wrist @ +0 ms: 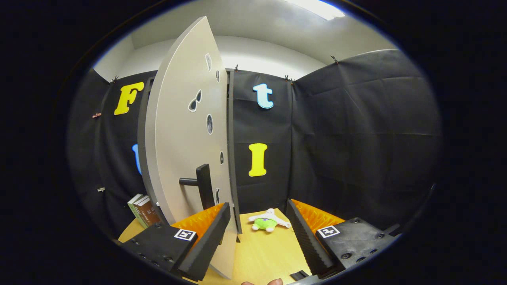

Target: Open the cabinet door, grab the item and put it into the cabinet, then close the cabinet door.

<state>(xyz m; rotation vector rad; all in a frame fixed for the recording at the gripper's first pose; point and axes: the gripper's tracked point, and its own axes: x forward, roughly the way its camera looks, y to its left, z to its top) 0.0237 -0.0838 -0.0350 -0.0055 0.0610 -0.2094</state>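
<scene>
A pale grey cabinet door point(184, 130) stands swung wide open, edge-on to me, with a dark bar handle point(202, 186) on its face. Its free edge reaches down in front of my left finger point(206, 241). The dark cabinet frame point(231, 158) rises just behind the door. A small green and white plush toy point(267, 222) lies on the wooden table point(261, 253), beyond my fingers and roughly between them. My gripper point(259, 241) is open, with nothing held between its fingers.
Two books point(142, 209) stand on the table left of the door, near the cabinet's base. Black cloth walls close the booth behind and to the right. A person's fingertips point(263, 282) show below the gripper.
</scene>
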